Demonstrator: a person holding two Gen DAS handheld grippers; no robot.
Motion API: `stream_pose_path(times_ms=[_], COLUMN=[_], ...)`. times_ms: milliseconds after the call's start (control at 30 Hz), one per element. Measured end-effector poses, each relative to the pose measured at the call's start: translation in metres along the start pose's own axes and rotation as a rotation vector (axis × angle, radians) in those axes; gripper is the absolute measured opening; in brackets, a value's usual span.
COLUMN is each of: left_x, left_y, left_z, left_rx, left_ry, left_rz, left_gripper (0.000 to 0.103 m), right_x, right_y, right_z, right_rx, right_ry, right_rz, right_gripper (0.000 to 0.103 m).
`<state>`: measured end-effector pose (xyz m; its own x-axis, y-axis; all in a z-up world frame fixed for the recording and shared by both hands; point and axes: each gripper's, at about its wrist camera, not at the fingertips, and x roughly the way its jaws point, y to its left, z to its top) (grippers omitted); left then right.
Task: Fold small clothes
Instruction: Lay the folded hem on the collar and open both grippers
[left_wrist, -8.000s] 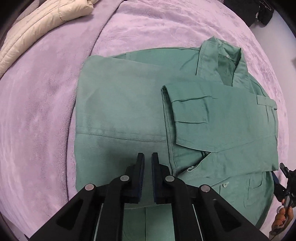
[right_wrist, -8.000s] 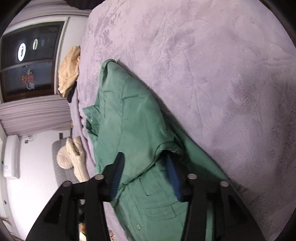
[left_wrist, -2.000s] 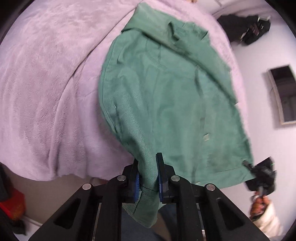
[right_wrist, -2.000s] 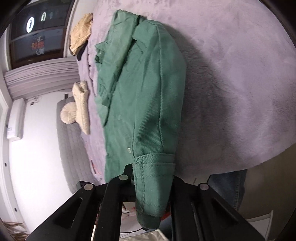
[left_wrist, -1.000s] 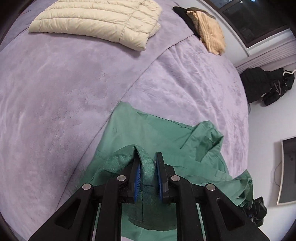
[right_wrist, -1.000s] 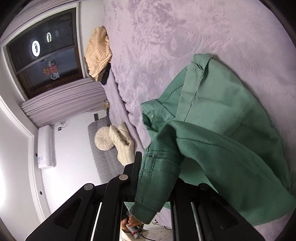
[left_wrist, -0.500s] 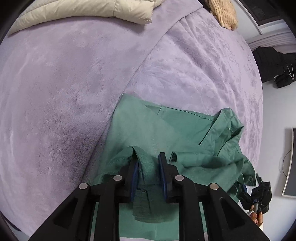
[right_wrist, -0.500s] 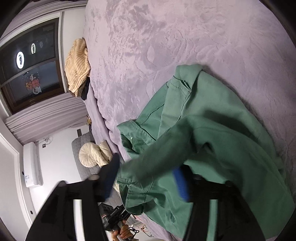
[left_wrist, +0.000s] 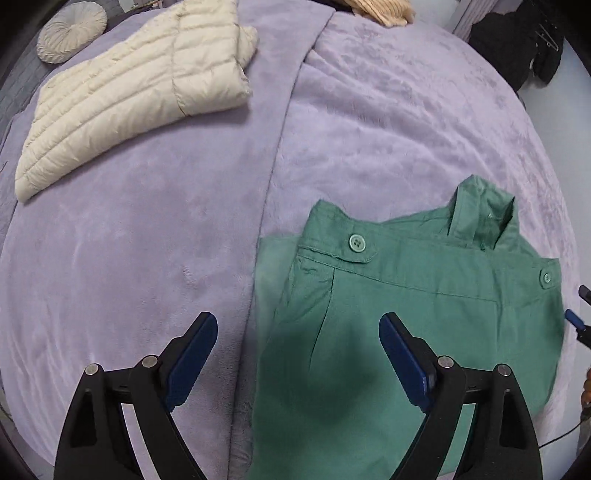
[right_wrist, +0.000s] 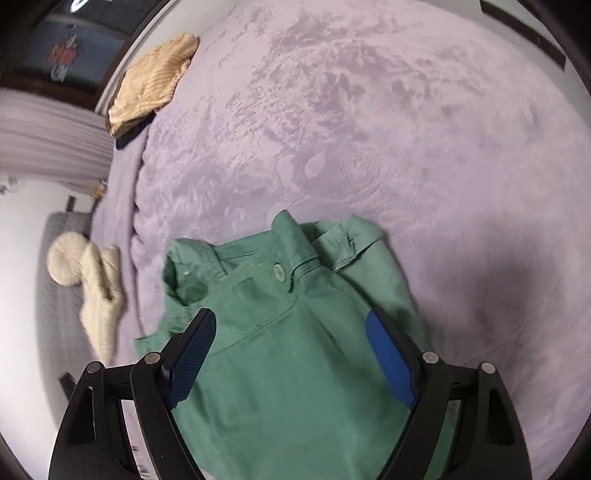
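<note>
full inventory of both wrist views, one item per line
green shirt: 1, green, folded on the blanket, below both grippers
blanket: 1, lilac plush, covers the bed
puffer jacket: 1, cream, folded, far left on the blanket
knit garment: 1, tan, far edge of the bed
round cushion: 1, pale grey, beyond the jacket
dark clothes: black, off the bed at the far right
left gripper: black, blue pads, jaws opening, nothing pinched
right gripper: same, open over the shirt

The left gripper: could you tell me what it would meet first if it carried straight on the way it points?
Most likely the folded green cotton jacket, near its left edge, lying on the lilac plush blanket; depth is unclear.
</note>
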<state>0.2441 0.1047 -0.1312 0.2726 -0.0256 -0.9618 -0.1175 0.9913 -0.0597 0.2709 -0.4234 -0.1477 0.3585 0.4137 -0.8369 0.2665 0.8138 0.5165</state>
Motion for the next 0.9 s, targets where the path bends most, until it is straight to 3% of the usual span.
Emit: stream_pose_path(times_ms=[133, 167, 200, 233, 333, 400, 467, 533, 600, 700, 767, 900], left_x=[0.043, 0.048, 0.053, 0.056, 0.061, 0.064, 0.069, 0.074, 0.073, 0.056, 0.037, -0.004], left_y=[-0.012, -0.014, -0.017, -0.019, -0.023, -0.022, -0.017, -0.011, -0.006, 0.005, 0.01, 0.008], left_z=[0.009, 0.01, 0.011, 0.01, 0.007, 0.004, 0.003, 0.002, 0.003, 0.0, -0.007, -0.033], left_rx=[-0.036, -0.047, -0.058, -0.062, -0.037, -0.018, -0.02, -0.031, -0.039, -0.038, -0.028, 0.002], left_ry=[0.049, 0.051, 0.051, 0.05, 0.039, 0.031, 0.029, 0.035, 0.038, 0.024, 0.002, -0.04], left_rz=[0.021, 0.023, 0.031, 0.049, 0.107, 0.137, 0.15, 0.157, 0.168, 0.199, 0.21, 0.141], left_gripper=[0.089, 0.086, 0.082, 0.082, 0.082, 0.082, 0.082, 0.082, 0.082, 0.082, 0.082, 0.082], right_x=[0.031, 0.041, 0.048, 0.055, 0.037, 0.024, 0.028, 0.039, 0.037, 0.021, 0.004, -0.023], right_y=[0.013, 0.016, 0.018, 0.021, 0.032, 0.02, -0.005, -0.032, -0.042, -0.035, -0.024, 0.008], right_z=[0.007, 0.007, 0.006, 0.004, -0.002, 0.001, 0.008, 0.014, 0.013, 0.005, -0.005, -0.046], right_rx=[-0.158, -0.186, -0.207, -0.232, -0.306, -0.272, -0.2, -0.105, -0.069, -0.088, -0.128, -0.214], right_ry=[0.058, 0.084, 0.108, 0.136, 0.051, 0.016, 0.046, 0.089, 0.08, 0.051, 0.023, 0.037], right_rz=[-0.153, -0.173, -0.184, -0.196, -0.213, -0.224, -0.225, -0.164, -0.142, -0.179, -0.19, -0.078], right_gripper=[0.084, 0.069, 0.017, 0.004, 0.004, 0.004, 0.005, 0.006, 0.013, 0.024, 0.024, 0.026])
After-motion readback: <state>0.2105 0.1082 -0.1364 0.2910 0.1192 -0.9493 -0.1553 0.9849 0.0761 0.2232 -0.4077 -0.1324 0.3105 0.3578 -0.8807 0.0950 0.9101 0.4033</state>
